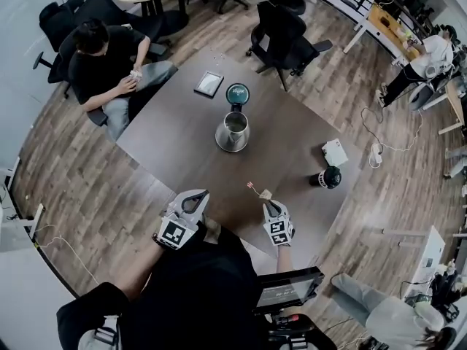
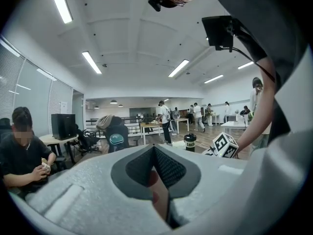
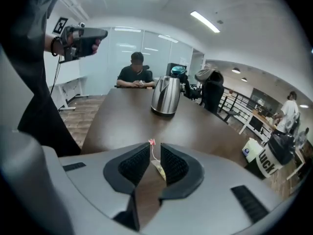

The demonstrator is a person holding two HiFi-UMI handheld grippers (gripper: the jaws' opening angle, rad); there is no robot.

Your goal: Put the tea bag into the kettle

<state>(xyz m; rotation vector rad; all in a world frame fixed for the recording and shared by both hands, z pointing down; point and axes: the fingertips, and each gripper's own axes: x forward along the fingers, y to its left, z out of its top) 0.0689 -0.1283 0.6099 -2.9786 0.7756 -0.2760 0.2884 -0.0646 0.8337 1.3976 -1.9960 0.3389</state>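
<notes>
The tea bag point(image 1: 265, 193) lies on the dark table point(image 1: 182, 137) near its front edge, its string running to a small red tag point(image 1: 251, 187). My right gripper point(image 1: 271, 203) is right behind it and open. In the right gripper view the bag point(image 3: 159, 167) rests on the table between the fingers, against the right pad point(image 3: 174, 164), with the tag point(image 3: 151, 142) just past the tips. The steel kettle point(image 1: 232, 131) stands lidless mid-table, farther ahead point(image 3: 165, 96). My left gripper point(image 1: 195, 194) is shut and empty, at the front edge and tilted upward point(image 2: 154, 151).
The kettle's green lid point(image 1: 237, 93) and a tablet point(image 1: 209, 84) lie beyond the kettle. A white box point(image 1: 335, 152) and a black cup point(image 1: 328, 177) stand at the right edge. A seated person point(image 1: 109, 68) is at the far left corner. An office chair point(image 1: 286, 31) is behind the table.
</notes>
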